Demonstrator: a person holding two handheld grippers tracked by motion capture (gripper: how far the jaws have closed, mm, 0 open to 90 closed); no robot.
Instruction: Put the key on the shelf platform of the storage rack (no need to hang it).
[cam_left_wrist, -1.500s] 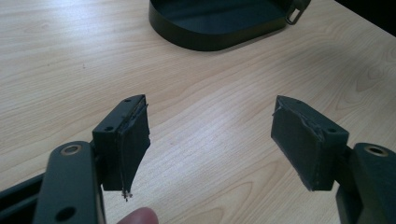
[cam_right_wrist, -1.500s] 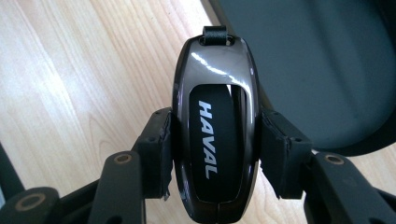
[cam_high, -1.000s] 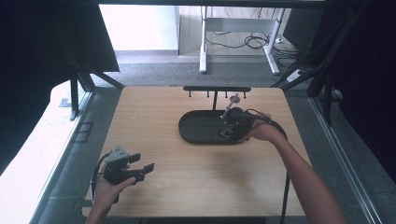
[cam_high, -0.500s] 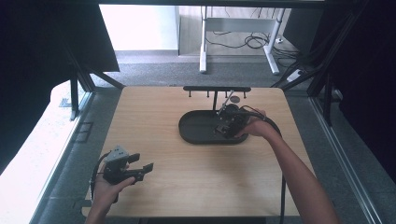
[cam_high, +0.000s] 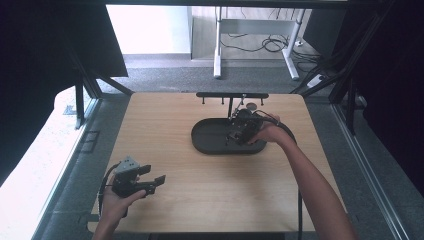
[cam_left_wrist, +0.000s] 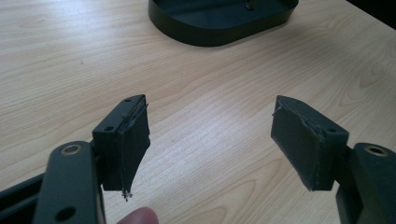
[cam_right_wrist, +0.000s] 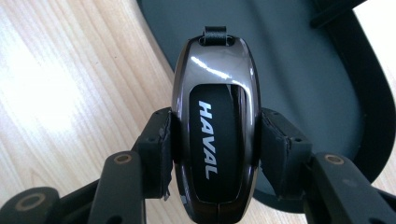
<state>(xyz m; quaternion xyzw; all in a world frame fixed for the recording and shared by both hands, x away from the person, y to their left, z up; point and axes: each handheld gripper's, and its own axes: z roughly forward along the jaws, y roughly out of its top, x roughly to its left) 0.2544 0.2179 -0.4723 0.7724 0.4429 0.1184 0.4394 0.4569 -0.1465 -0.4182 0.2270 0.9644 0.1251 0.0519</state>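
My right gripper clamps the Haval key fob, long axis pointing up-frame over the black oval tray; my left gripper gapes wide.

- "HAVAL" in white capitals runs lengthwise down the black centre panel of the glossy key fob, in the right gripper view.

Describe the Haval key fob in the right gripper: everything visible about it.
The key fob is a long, rounded oval with a glossy dark metallic shell that mirrors the light, and a black centre panel carrying white HAVAL lettering along its length. A small black strap loop sits at its far end. The right gripper clamps it, one black pad on each long side, lettering facing the camera. It hangs over the near rim of the black oval tray on the wooden table; contact with either cannot be told.
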